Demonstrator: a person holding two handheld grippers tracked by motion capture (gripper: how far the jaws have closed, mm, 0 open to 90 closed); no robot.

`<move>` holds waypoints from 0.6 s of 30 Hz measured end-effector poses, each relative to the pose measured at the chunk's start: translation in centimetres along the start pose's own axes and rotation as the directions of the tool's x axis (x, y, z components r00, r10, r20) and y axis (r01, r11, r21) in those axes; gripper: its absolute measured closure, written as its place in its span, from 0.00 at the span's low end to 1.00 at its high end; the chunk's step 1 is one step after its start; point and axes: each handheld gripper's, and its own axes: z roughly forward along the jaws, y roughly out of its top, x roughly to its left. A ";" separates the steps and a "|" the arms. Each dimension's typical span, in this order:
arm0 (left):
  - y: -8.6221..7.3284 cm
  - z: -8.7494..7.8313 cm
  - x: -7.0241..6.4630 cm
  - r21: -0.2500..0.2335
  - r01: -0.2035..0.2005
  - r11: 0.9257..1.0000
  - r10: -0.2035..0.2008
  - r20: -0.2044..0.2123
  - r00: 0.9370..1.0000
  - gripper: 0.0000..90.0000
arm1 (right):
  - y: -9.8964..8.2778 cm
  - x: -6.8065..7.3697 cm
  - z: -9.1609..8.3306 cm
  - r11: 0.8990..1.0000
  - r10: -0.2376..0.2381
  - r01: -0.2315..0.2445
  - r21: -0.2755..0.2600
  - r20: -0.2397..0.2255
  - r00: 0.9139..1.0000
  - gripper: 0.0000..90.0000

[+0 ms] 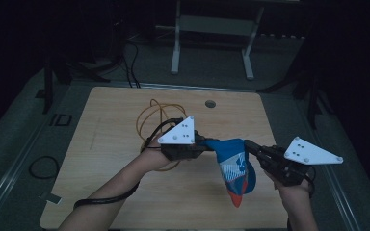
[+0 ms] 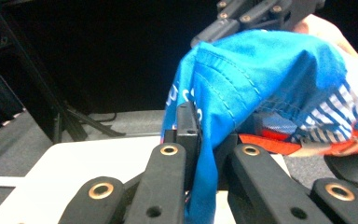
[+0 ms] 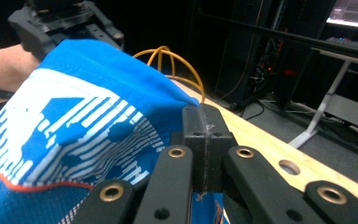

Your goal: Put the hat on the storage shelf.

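A blue sock (image 1: 233, 166) with white stripes and an orange toe hangs above the wooden table (image 1: 106, 144), stretched between both grippers. My left gripper (image 1: 207, 145) is shut on the sock's blue edge from the left. My right gripper (image 1: 248, 144) is shut on the same edge from the right. In the left gripper view the jaws (image 2: 200, 126) pinch the blue cloth of the sock (image 2: 261, 70), with the right gripper (image 2: 256, 11) behind it. In the right gripper view the pressed-together jaws (image 3: 205, 126) clamp the sock (image 3: 84, 107), and the left gripper (image 3: 60, 21) sits beyond it.
An orange cable loop (image 1: 154, 113) lies on the table behind my left hand. A round hole (image 1: 210, 103) is near the table's far edge. A white desk frame (image 1: 212, 29) stands beyond the table. A black cable coil (image 1: 43, 166) lies on the floor at left.
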 end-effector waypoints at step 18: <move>0.2 -3.5 -1.0 -0.015 0.054 0.998 -0.056 -0.159 0.986 0.43 | 2.0 -0.5 0.6 1.000 -0.024 0.024 0.008 0.045 0.999 1.00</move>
